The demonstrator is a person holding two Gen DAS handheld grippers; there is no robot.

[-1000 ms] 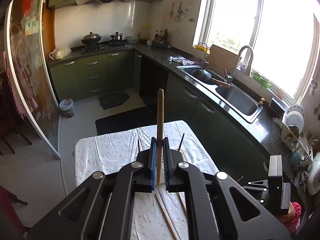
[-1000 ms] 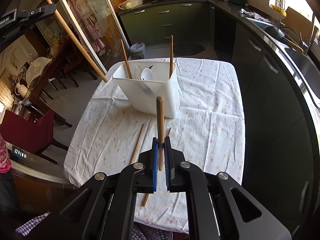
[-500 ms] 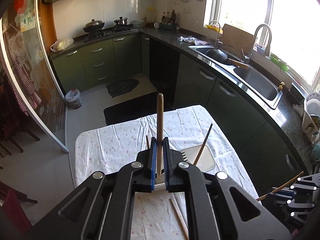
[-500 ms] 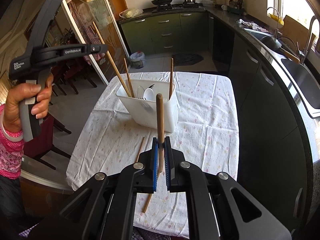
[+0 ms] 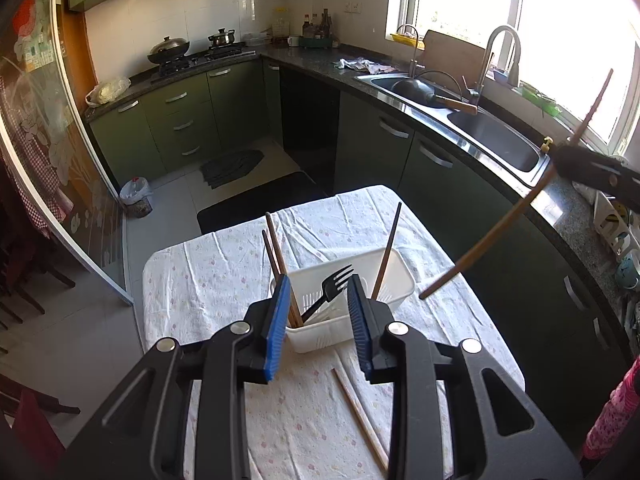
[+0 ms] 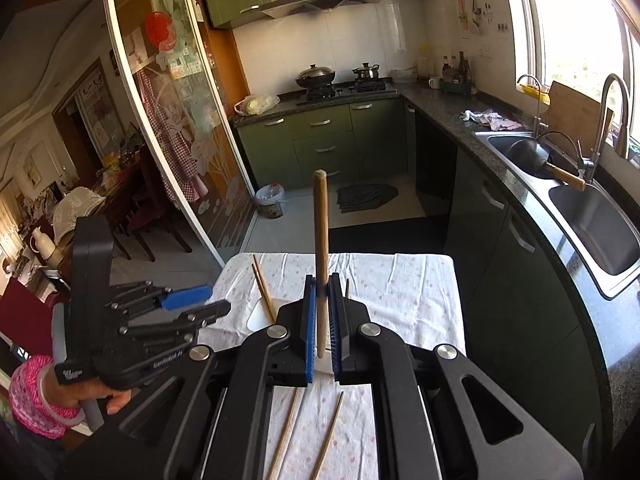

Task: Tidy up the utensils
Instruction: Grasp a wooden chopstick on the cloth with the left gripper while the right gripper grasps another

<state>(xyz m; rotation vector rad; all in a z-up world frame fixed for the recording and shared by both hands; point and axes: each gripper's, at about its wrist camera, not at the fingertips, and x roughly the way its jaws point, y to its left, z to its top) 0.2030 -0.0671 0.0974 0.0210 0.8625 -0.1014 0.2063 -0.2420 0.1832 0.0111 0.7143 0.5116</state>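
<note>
The left claw [image 5: 316, 312] was opening, nothing between its jaws. The right claw [image 6: 321, 320] was clamped on a slender wooden chopstick [image 6: 321, 256]. Beyond, the white rectangular plastic basket [image 5: 396, 280] was crowded; insertion could be deflected onto the surface [image 5: 208, 276].

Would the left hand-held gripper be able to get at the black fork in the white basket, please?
Probably yes. The left hand-held gripper hangs just above the white basket, jaws opening with nothing between them; the black fork leans up towards it. Chopsticks stand close beside.
</note>
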